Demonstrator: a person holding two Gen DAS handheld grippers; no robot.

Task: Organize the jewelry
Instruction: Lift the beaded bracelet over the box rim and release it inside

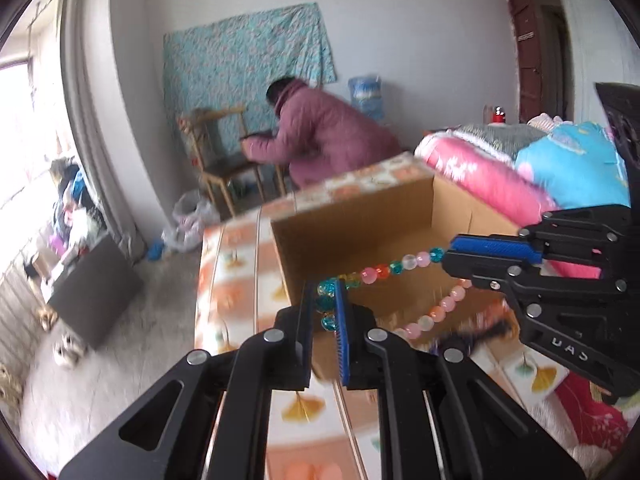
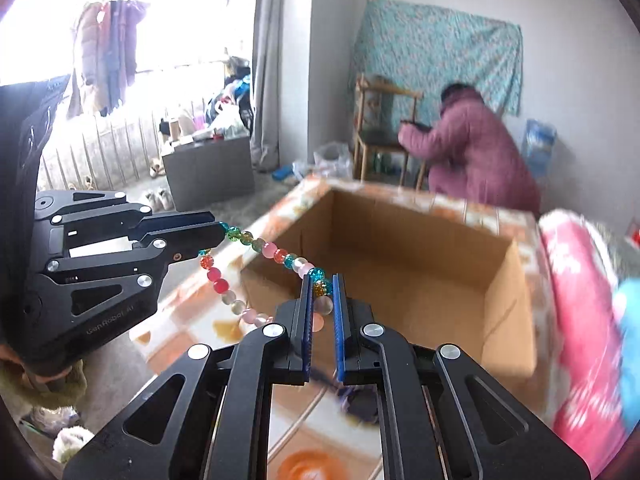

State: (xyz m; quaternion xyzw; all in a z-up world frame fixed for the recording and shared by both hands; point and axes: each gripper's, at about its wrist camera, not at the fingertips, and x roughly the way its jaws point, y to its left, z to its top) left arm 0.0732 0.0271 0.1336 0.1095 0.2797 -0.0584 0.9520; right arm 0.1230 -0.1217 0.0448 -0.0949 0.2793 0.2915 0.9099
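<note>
A string of coloured glass beads [image 1: 384,270] hangs stretched between my two grippers, above the near edge of an open cardboard box [image 1: 352,208]. My left gripper [image 1: 324,300] is shut on the string's teal beads. My right gripper [image 1: 450,250] comes in from the right and is shut on the other end. A loop of pink beads sags below between them. In the right wrist view the bead string [image 2: 276,254] runs from my left gripper [image 2: 218,234] to my right gripper [image 2: 322,286], shut on an amber bead, in front of the box [image 2: 400,232].
The box stands on a table with an orange patterned cloth [image 1: 236,280]. Folded pink and blue quilts [image 1: 500,176] lie to its right. A person in a mauve coat [image 1: 320,132] crouches by a wooden chair [image 1: 224,160] at the far wall. A blurred dark item [image 2: 360,404] lies on the table.
</note>
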